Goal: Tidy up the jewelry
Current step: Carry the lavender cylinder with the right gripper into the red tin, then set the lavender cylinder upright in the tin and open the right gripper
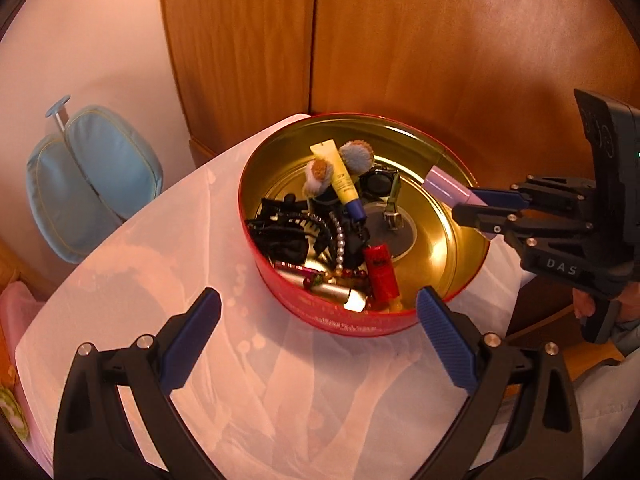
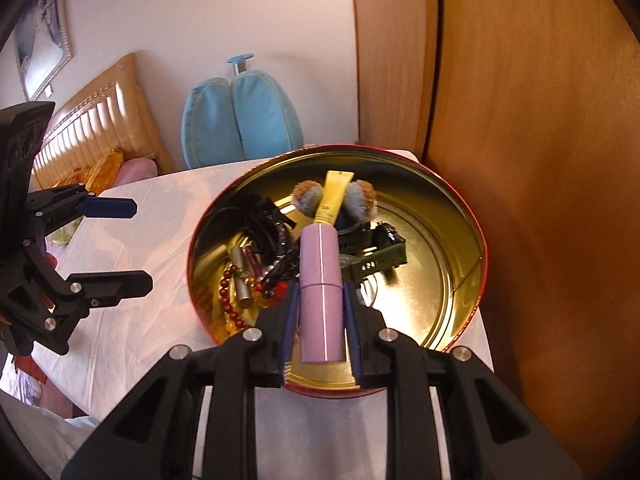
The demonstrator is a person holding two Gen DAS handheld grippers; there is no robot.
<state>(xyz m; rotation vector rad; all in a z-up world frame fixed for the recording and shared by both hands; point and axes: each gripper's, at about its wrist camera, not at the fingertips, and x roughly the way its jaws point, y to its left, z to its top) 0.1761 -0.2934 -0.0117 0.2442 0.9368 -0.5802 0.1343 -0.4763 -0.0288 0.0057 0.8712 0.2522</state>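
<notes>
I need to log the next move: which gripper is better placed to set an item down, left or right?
Right. The right gripper is already shut on the lilac tube above the red tin. The left gripper is open and empty, over the white cloth.

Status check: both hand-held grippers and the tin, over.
Right hand-held gripper clamps lilac tube above red tin. Left hand-held gripper open, empty. Nothing blocking.

A pale blue padded cushion (image 2: 240, 116) leans against the white wall (image 2: 200, 12), beside a wooden wardrobe door (image 2: 540, 120); a slatted wooden headboard (image 2: 96, 120) stands further left.
</notes>
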